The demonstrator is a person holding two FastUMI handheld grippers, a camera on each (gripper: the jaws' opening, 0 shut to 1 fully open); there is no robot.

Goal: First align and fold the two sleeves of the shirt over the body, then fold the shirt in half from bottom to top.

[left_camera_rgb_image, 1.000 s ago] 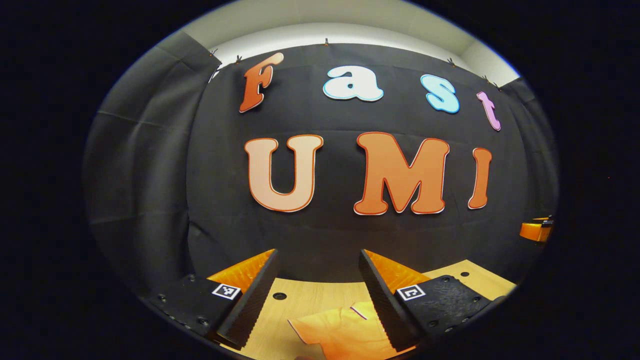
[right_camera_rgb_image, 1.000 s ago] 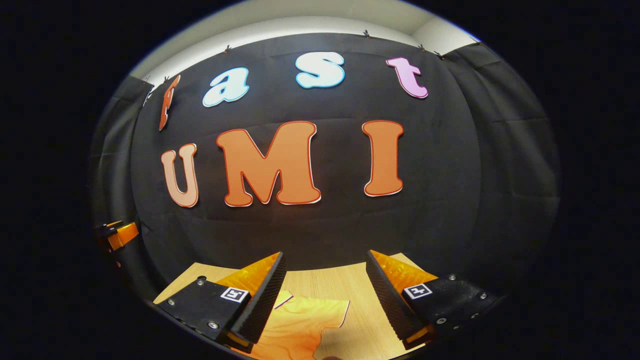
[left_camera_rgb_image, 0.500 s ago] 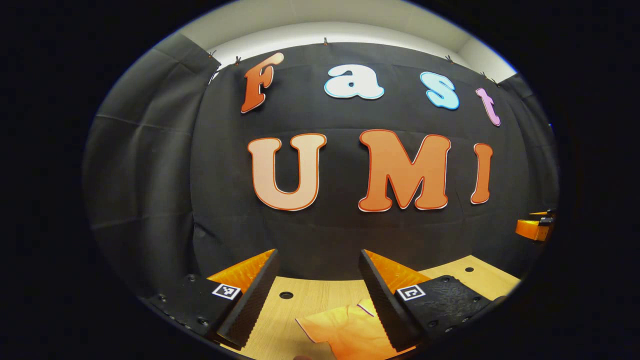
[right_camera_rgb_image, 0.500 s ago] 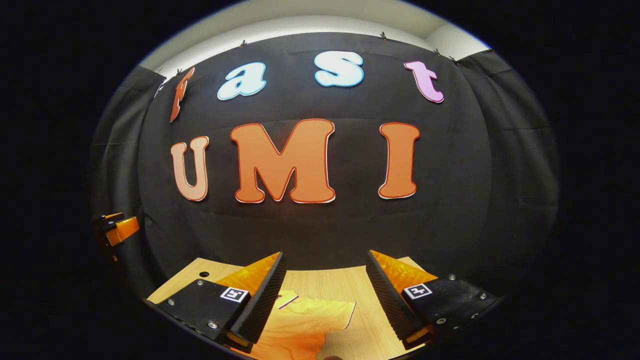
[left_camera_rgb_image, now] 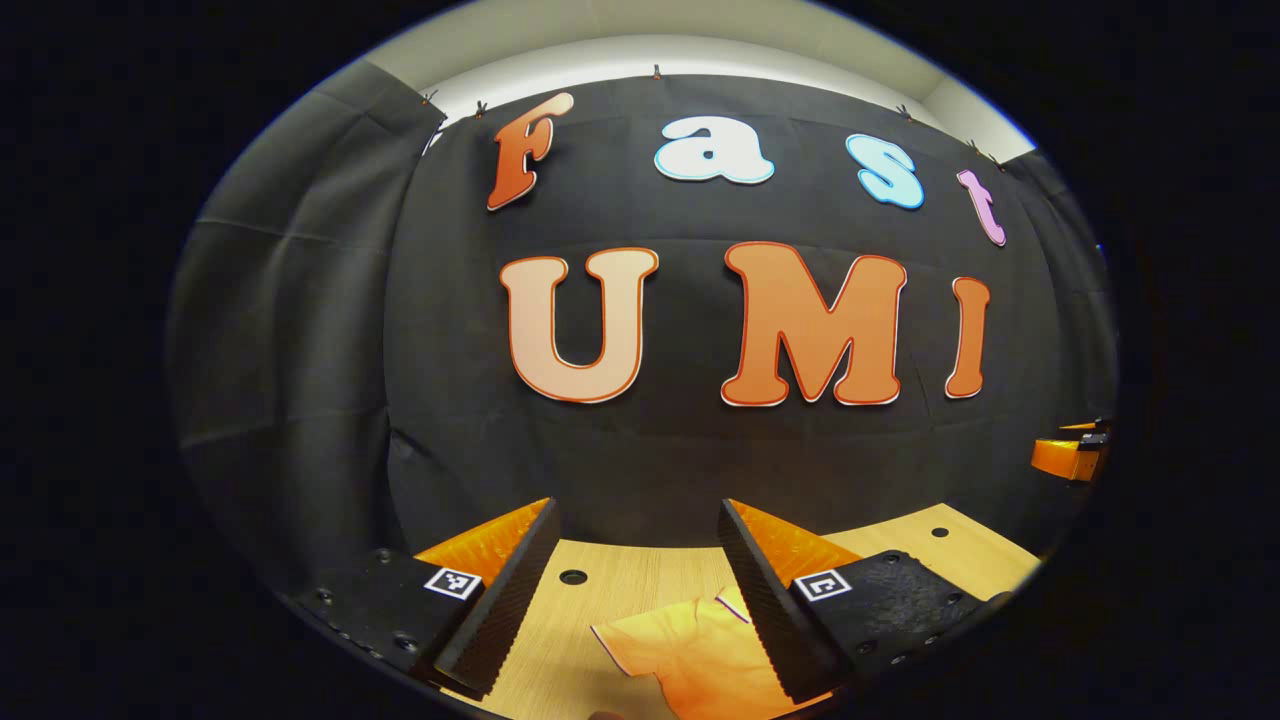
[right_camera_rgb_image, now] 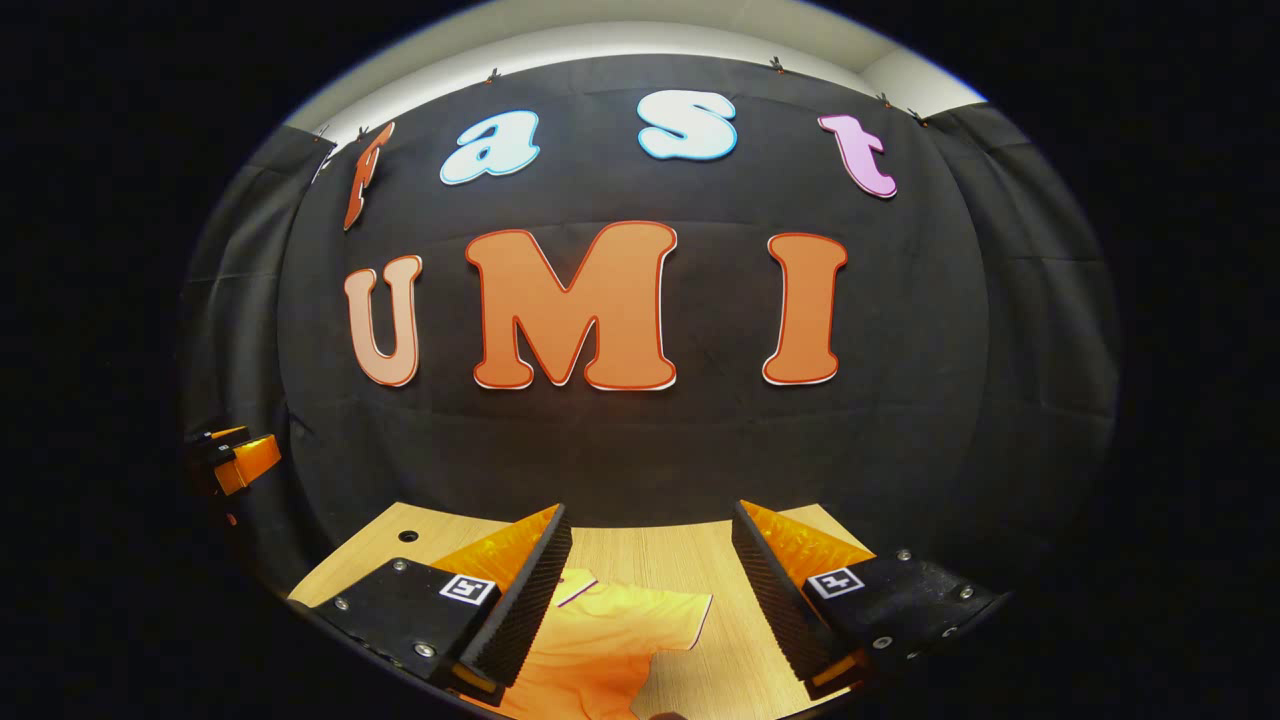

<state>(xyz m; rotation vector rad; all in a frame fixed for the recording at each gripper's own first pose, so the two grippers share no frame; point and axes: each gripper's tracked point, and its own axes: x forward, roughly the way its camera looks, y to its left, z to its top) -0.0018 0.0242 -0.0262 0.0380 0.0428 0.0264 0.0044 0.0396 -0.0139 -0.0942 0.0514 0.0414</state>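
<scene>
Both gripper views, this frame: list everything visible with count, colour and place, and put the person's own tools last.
shirt: one, orange, lying flat on the table, sleeves spread out and not yet folded; one sleeve also shows in the right gripper view.
table: one, light wood with small round holes, beneath both grippers.
booth wall: black cloth, behind the table.
room wall: pale strip above the cloth.
left gripper: open, above the shirt's one sleeve, touching nothing; also seen far off at the edge of the right gripper view.
right gripper: open, above the other sleeve, touching nothing; also seen far off in the left gripper view.
</scene>
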